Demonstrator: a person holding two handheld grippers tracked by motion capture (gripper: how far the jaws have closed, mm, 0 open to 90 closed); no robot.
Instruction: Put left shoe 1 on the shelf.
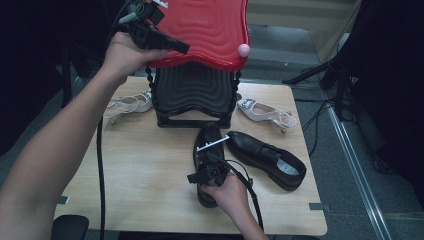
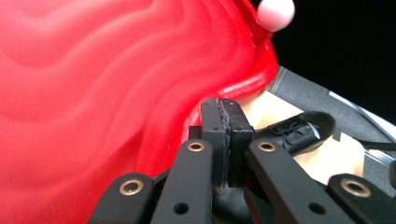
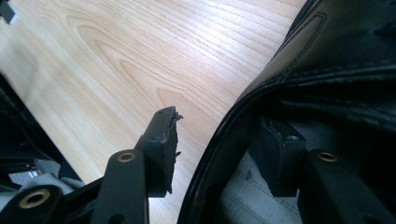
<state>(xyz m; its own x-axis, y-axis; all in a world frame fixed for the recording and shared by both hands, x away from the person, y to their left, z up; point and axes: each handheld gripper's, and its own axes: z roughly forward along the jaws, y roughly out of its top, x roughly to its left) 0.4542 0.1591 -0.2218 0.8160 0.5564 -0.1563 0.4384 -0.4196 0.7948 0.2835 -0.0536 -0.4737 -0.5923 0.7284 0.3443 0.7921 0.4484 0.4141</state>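
Holding red lid (image 1: 210, 27) raised in clamped left tongs (image 2: 224, 123); right tongs (image 3: 219, 140) straddle black shoe (image 1: 207, 150) collar on desk (image 1: 145, 170), unclosed; next, presumably: close, lift into box (image 1: 192, 92).

No legible text, label, brand, number or sign found in any view. Insole of the black shoe (image 1: 270, 159) carries a pale patch, too small and blurred to tell whether it bears print. Red lid (image 1: 210, 27) and desk (image 1: 145, 170) surfaces bear no markings.
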